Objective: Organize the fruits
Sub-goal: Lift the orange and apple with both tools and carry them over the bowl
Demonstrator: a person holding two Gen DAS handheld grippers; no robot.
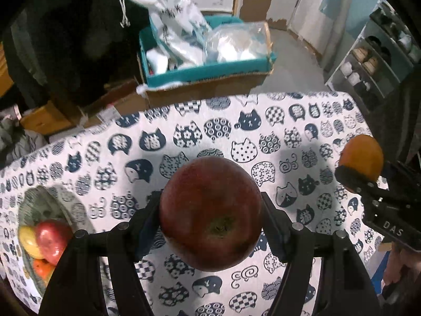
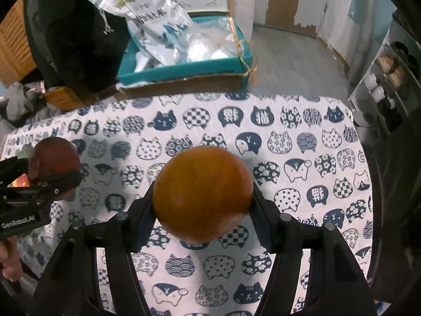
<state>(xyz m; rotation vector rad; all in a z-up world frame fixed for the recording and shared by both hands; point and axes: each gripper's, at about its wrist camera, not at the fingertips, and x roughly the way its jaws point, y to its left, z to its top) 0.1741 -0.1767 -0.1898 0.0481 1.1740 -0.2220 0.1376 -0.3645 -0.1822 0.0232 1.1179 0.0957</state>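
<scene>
Gripping dark red apple, left claw pinches it above tabletop, stem end toward camera. Right claw pinches orange likewise, raised over cat-print cloth. Both fruits well apart, side by side. Glass bowl at tabletop's left edge holds red apple, yellow fruit, orange one. Teal box beyond far edge.

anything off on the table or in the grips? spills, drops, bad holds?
Nothing stands out. Left gripper holds the apple squarely between its fingers; right gripper does the same with the orange. Tablecloth shows no spills, and the bowl sits upright with fruit inside.
</scene>
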